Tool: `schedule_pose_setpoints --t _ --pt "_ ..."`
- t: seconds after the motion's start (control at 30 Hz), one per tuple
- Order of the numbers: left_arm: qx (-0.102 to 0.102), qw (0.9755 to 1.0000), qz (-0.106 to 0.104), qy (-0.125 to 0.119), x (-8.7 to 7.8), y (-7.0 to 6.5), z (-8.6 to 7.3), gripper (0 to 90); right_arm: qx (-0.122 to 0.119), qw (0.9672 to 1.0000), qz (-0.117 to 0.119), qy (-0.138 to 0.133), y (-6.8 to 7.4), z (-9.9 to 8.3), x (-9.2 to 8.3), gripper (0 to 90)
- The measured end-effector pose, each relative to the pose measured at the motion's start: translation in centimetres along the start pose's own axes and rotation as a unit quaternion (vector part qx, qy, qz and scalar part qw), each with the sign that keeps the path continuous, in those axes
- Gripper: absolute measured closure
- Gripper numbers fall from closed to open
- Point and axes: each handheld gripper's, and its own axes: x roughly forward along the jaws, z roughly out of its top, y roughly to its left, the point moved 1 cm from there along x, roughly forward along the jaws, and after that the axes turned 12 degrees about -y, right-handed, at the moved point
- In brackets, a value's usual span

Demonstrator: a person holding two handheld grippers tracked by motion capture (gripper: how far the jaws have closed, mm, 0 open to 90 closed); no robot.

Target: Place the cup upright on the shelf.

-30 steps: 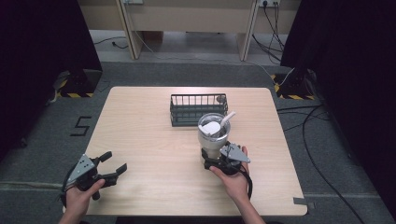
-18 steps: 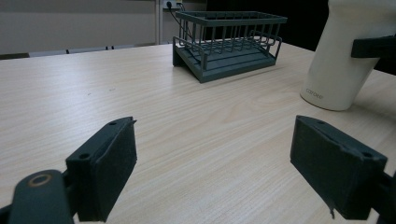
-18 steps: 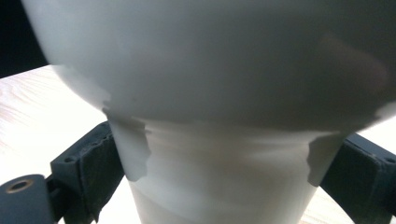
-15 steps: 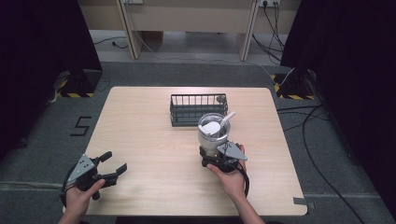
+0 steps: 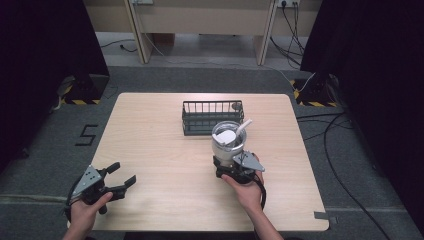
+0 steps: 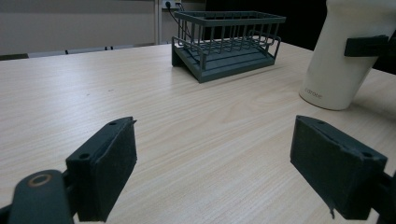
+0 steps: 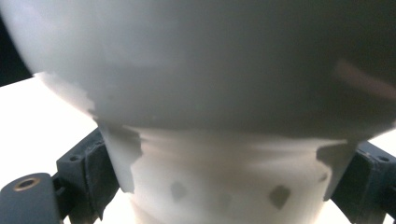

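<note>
- While the right hand-held gripper [image 5: 231, 167] clamps the white plastic cup [image 5: 227, 145] upright on the light wooden surface [image 5: 165, 145], just before the dark wire basket [image 5: 212, 117].
- Left hand-held gripper [image 5: 122, 175]: jaws spread, empty.

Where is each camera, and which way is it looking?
High view: above the person's side, looking forward and down on the table; both forearms, left gripper and right gripper show.
Left gripper view: on the left gripper, looking low across the table past its open jaws.
Right gripper view: on the right gripper, pressed up to the white cup between its jaws.
Shared: the wire basket and cup in the high and left gripper views.
</note>
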Motion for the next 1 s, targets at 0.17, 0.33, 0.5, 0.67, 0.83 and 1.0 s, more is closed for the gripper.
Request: schedule_pose_setpoints --t 0.17,0.33,0.5,0.67,0.83,1.0 --pt "0.001 1.0 0.0 0.0 0.01 0.0 0.0 14.1 0.0 1.0 0.0 0.003 0.0 0.07 -0.01 11.1" --pt "0.001 1.0 0.0 0.0 0.02 0.0 0.0 14.1 0.001 1.0 0.004 0.006 -0.04 0.17 0.02 11.1" --pt "0.002 1.0 0.0 0.0 0.02 -0.01 0.0 14.1 -0.002 0.9999 0.006 0.011 -0.13 0.3 -0.01 11.2" --pt "0.001 1.0 0.0 0.0 0.02 0.01 0.01 14.1 -0.001 0.9999 0.006 0.014 -0.13 0.38 0.04 11.2" --pt "0.001 1.0 0.0 0.0 0.02 0.0 0.01 14.1 0.002 0.9998 0.006 0.016 -0.23 0.48 0.09 11.3" --pt "0.001 1.0 0.0 -0.001 0.02 0.0 0.02 14.1 0.001 0.9998 0.007 0.019 -0.33 0.6 0.19 11.3"
